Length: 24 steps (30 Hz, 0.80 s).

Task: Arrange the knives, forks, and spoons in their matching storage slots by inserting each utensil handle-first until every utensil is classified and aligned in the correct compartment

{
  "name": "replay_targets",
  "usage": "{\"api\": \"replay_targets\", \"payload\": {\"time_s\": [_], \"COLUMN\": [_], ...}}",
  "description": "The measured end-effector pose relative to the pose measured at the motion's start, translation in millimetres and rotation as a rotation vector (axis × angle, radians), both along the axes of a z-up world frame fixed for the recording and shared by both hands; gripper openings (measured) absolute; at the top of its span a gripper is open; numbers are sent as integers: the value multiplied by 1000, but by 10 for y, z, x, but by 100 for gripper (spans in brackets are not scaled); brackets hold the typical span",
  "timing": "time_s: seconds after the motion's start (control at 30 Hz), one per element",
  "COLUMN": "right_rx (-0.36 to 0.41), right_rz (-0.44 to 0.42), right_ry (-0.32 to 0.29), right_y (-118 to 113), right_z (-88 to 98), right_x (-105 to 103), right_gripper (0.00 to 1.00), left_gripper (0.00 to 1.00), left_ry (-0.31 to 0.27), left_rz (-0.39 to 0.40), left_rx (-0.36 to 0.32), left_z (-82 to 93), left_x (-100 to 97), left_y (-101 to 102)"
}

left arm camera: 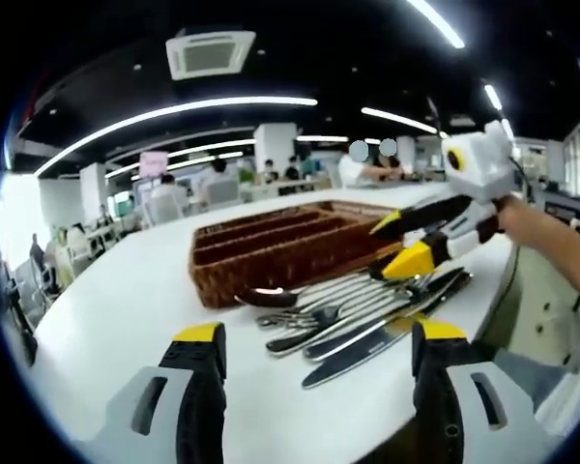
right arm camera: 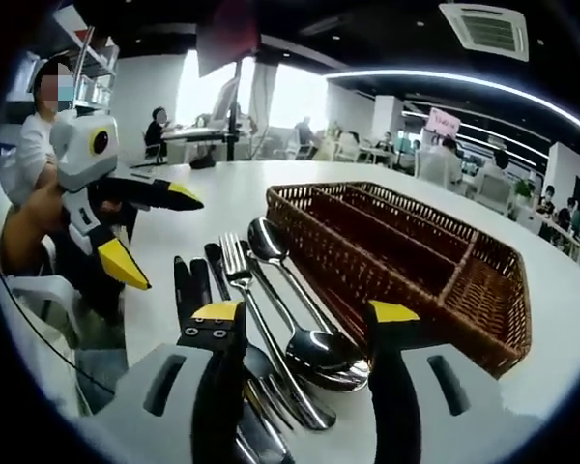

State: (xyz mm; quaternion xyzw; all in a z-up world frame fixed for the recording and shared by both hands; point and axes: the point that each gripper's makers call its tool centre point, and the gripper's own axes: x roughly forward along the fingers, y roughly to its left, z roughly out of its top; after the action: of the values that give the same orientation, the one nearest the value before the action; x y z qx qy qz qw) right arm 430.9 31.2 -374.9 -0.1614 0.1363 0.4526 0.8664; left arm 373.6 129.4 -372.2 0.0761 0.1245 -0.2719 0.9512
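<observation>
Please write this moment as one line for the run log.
left tool: open | right tool: open, over utensils | basket: empty

The left gripper view looks across the round white table (left arm camera: 126, 300); the right gripper view faces back, closer; both share the brown wicker compartment tray (left arm camera: 271, 246) (right arm camera: 416, 261) and the silver steel cutlery pile (left arm camera: 358, 314) (right arm camera: 290, 338).

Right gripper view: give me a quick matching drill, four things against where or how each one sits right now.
Things:
1. wicker tray
2. utensils
3. left gripper
4. right gripper

States:
A. open, fingers on either side of the utensil pile
B. lying loose on the white table beside the tray
C. compartments hold no utensils
D. open, held in the air at the view's left

Pairs: 1-C, 2-B, 3-D, 4-A
</observation>
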Motion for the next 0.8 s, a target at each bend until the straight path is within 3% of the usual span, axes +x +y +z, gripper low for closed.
{"api": "replay_targets", "payload": {"time_s": [0.8], "right_rx": [-6], "right_rz": [52], "right_ry": [40], "right_y": [186], "right_z": [-85], "right_x": [136], "right_gripper": [37], "left_gripper": [77], "left_ry": [4], "left_rz": [-11], "left_rx": [12], "left_z": [-11], "left_x": [-44], "left_y": [-14]}}
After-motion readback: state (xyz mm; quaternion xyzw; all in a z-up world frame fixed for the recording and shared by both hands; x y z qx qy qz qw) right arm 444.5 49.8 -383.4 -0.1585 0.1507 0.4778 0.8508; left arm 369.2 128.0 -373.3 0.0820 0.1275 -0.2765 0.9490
